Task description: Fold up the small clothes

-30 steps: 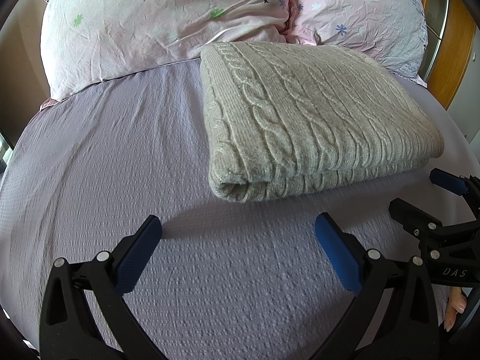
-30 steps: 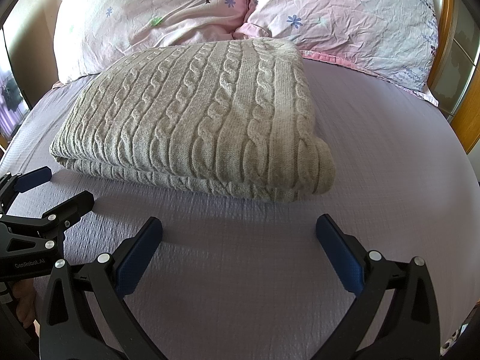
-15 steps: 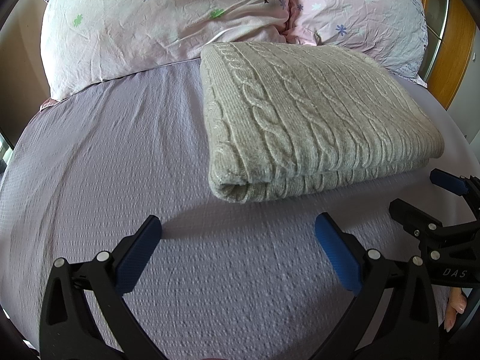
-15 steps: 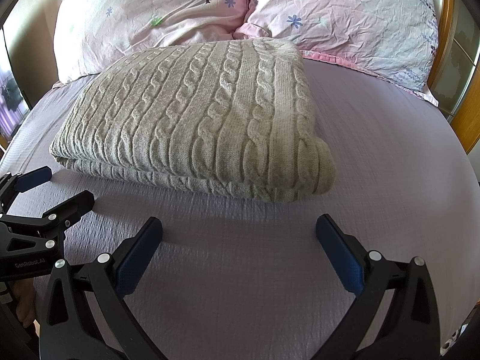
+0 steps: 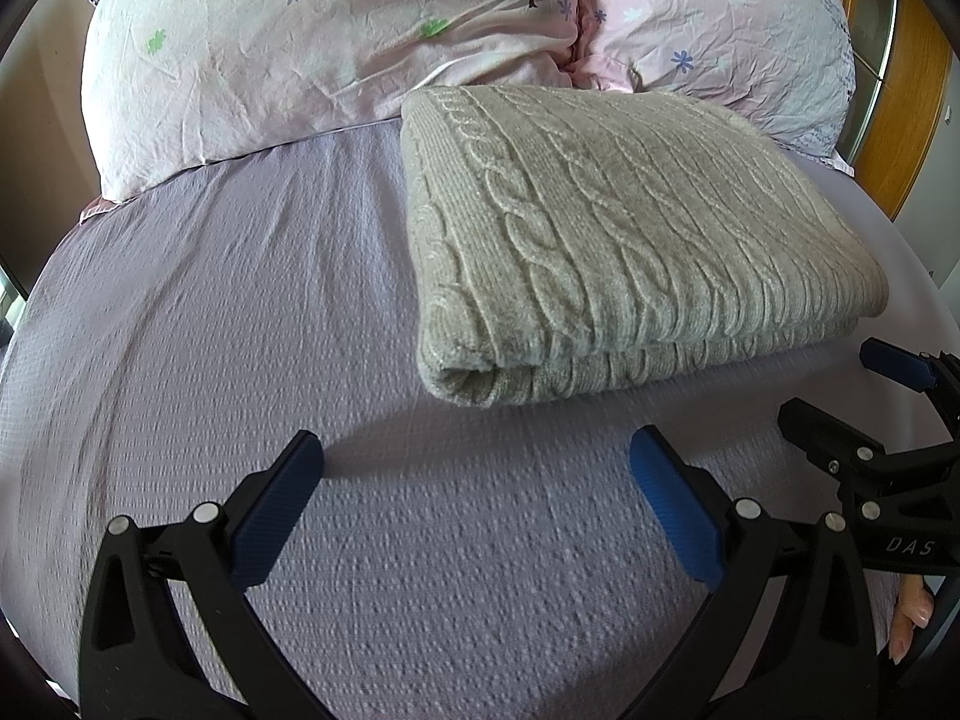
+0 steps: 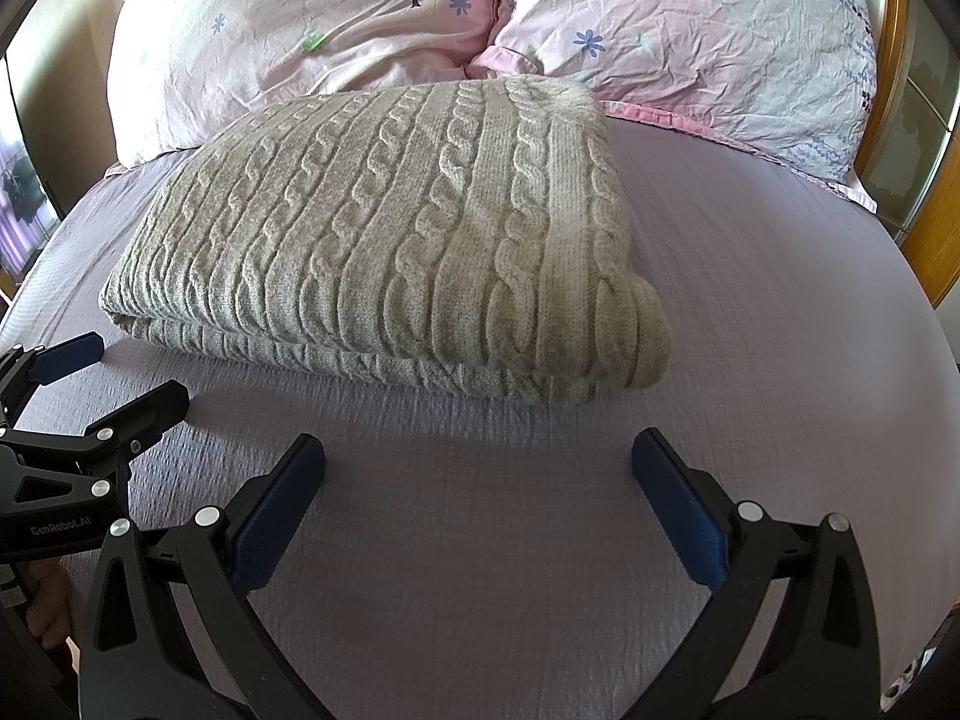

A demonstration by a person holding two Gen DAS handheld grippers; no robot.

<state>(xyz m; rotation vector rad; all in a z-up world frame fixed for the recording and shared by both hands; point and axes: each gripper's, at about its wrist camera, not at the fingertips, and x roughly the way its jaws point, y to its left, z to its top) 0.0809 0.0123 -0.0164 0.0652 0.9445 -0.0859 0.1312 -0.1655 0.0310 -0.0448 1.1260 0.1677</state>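
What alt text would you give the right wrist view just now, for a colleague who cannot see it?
A folded grey cable-knit sweater lies on a lilac bedsheet in front of two floral pillows. The right gripper is open and empty just short of the sweater, and the left gripper, also open, shows at the left edge.

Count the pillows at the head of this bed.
2. A pale pink floral pillow with a tree print lies behind the folded grey cable-knit sweater; a second pink floral pillow sits beside it toward the wooden headboard edge. Others may lie outside the frame.
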